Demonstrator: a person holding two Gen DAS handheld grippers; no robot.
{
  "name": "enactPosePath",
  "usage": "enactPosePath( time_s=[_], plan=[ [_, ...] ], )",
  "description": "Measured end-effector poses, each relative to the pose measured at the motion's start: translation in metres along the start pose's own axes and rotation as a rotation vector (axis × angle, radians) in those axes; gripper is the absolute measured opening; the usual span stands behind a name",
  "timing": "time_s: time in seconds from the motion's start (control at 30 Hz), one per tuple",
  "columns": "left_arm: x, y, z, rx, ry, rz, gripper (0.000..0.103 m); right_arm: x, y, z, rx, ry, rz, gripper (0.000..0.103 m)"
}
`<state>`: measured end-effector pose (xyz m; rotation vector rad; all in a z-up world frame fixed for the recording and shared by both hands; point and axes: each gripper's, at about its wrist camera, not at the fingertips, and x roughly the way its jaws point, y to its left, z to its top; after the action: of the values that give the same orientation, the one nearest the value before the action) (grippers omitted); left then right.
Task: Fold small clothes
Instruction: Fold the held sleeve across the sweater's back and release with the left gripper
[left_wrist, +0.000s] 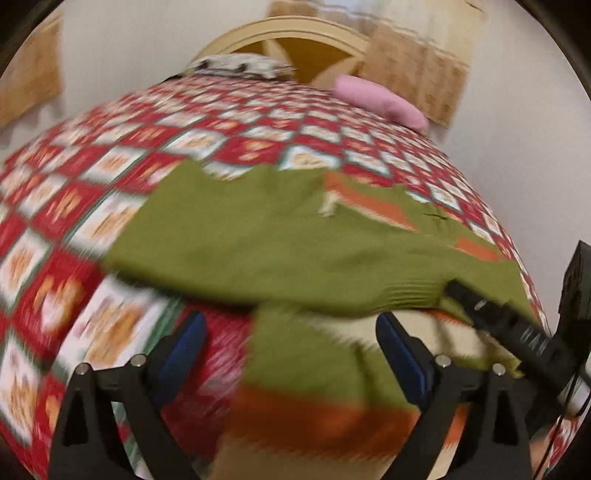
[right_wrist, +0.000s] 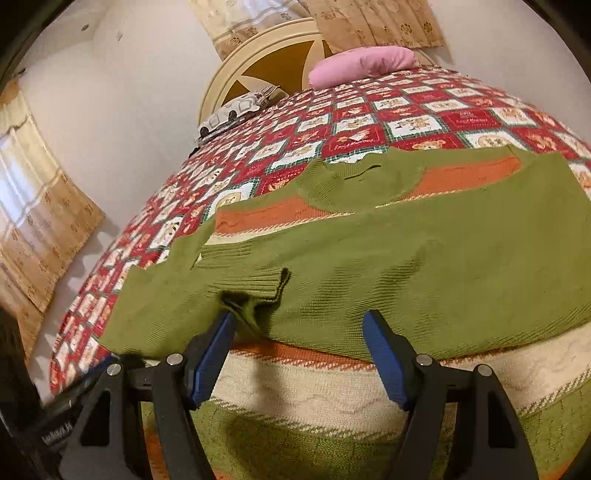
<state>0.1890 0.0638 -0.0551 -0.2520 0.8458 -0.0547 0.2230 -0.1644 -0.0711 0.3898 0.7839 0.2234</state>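
Sweater: a small green knit sweater (right_wrist: 424, 258) with orange and cream stripes lay spread on the bed, filling the middle and lower part of the right wrist view; one sleeve was folded across the body, its ribbed cuff (right_wrist: 255, 284) lying just above the left fingertip in that view.
Left gripper: the left gripper (left_wrist: 291, 350) stood with its blue-padded jaws wide apart over the sweater's (left_wrist: 295, 251) green and orange edge at the bottom of the frame — nothing was between them. That view was badly smeared.
Right gripper: the right gripper (right_wrist: 299, 347) was also spread open, low in its frame; a tuft of green knit touched the tip of its left finger (right_wrist: 221, 332), though I could not tell if it was caught there.
Bedspread: a red and white checked quilt (right_wrist: 369, 122) with teddy-bear squares; small lettering in some red squares was too fine to read.
Pillows: a pink pillow (right_wrist: 362, 62) at the top centre, a grey patterned one (right_wrist: 236, 110) to its left, both against the cream headboard (right_wrist: 258, 48).
Writing: white lettering on a black part at the lower left of the right wrist view — illegible.
Curtains: beige flowered curtains (right_wrist: 40, 221) hung at the left edge.
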Motion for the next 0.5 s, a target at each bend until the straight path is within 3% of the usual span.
enactPosePath(
  time_s=[0.13, 0.23, 0.3, 0.37, 0.43, 0.47, 0.5],
  plan=[
    [-0.002, 0.023, -0.007, -0.146, -0.037, -0.041, 0.095, -0.008, -0.010, 0.007, 0.118, 0.029, 0.077, 0.073],
    [0.005, 0.021, -0.005, -0.160, -0.033, -0.007, 0.095, -0.007, -0.006, 0.008, 0.192, 0.056, 0.164, 0.073],
    [0.005, 0.014, -0.005, -0.134, -0.034, 0.016, 0.095, 0.002, 0.013, 0.010, 0.130, 0.097, 0.136, 0.073],
    [0.006, 0.015, -0.005, -0.139, -0.030, 0.012, 0.096, 0.016, 0.040, 0.009, 0.006, 0.131, 0.055, 0.072],
    [0.005, 0.018, -0.005, -0.154, -0.035, -0.010, 0.097, 0.028, 0.062, 0.006, -0.105, 0.136, -0.029, 0.056],
    [0.005, 0.020, -0.005, -0.160, -0.037, -0.018, 0.097, 0.033, 0.073, 0.004, -0.159, 0.143, -0.066, 0.038],
    [0.004, 0.022, -0.006, -0.163, -0.038, -0.020, 0.097, 0.037, 0.079, 0.004, -0.194, 0.156, -0.103, 0.032]
  ],
)
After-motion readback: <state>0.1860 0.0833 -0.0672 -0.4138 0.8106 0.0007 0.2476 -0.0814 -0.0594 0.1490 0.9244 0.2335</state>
